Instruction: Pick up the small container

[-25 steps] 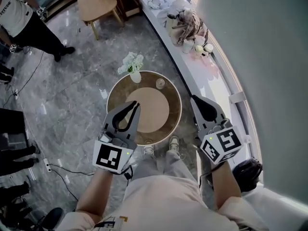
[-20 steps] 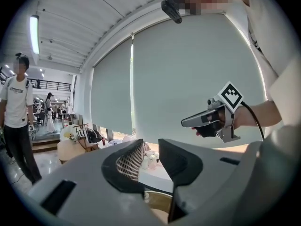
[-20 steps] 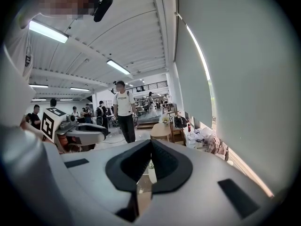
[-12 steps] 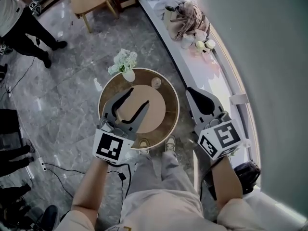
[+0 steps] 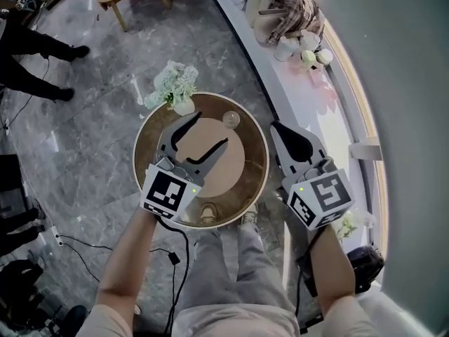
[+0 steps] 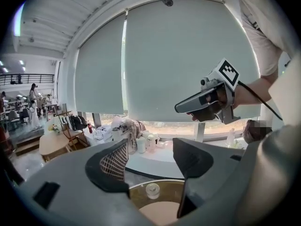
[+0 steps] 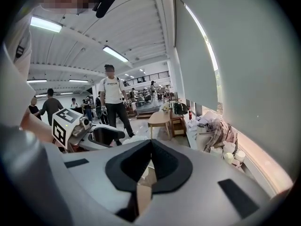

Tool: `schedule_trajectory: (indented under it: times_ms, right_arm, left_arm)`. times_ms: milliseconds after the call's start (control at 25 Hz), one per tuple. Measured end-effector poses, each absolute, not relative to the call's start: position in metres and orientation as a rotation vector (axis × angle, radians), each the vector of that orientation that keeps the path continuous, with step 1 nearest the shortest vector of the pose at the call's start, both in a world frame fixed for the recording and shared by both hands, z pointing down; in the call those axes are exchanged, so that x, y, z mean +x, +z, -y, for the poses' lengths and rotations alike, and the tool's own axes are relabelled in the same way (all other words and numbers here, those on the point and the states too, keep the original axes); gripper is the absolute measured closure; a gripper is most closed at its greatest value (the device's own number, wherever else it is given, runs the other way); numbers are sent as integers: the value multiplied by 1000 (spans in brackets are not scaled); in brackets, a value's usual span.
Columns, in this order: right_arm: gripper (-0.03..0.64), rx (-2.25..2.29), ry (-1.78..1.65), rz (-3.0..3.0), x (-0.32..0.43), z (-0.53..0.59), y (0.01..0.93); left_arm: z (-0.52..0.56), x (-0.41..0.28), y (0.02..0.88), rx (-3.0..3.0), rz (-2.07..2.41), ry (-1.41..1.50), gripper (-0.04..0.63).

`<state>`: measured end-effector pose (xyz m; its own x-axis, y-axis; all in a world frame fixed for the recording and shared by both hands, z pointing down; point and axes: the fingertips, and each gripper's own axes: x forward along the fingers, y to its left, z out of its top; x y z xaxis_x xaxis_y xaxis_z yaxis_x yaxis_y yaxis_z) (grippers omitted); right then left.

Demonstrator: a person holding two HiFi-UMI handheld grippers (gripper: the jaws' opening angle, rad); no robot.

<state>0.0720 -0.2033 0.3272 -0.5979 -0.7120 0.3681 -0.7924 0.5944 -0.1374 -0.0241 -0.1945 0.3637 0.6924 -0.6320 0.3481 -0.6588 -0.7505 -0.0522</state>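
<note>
- Small container (image 5: 231,120): clear glass, round; 1 o'clock on round brown table (image 5: 256,181).
- Left gripper (image 5: 210,130): jaws opening, nothing between; closed a second ago.
- Right gripper (image 5: 276,127): jaws pressed together.

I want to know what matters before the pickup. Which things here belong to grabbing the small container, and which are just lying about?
For the job:
- container
- table it stands on
- left gripper, opening, nothing between its fingers

Lying about:
- vase with flowers
- ledge clutter
- right gripper, shut, off the table's edge
</note>
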Motion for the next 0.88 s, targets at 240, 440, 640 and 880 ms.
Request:
schedule_trajectory:
  times_ms: [240, 440, 640, 880]
  right_arm:
    - [611, 1218, 460, 2537, 61, 228, 396]
    - [611, 1245, 524, 2496, 59, 241, 451]
    - [611, 1226, 541, 2470, 58, 250, 493]
    - [611, 1173, 528, 2476, 57, 257, 540]
  left_arm:
    - [214, -5, 448, 2839, 953, 658, 310]
    - [225, 6, 493, 2828, 909, 617, 296]
    - [236, 11, 542, 2813, 901, 637, 290]
    - [238, 33, 614, 2876, 792, 772, 267]
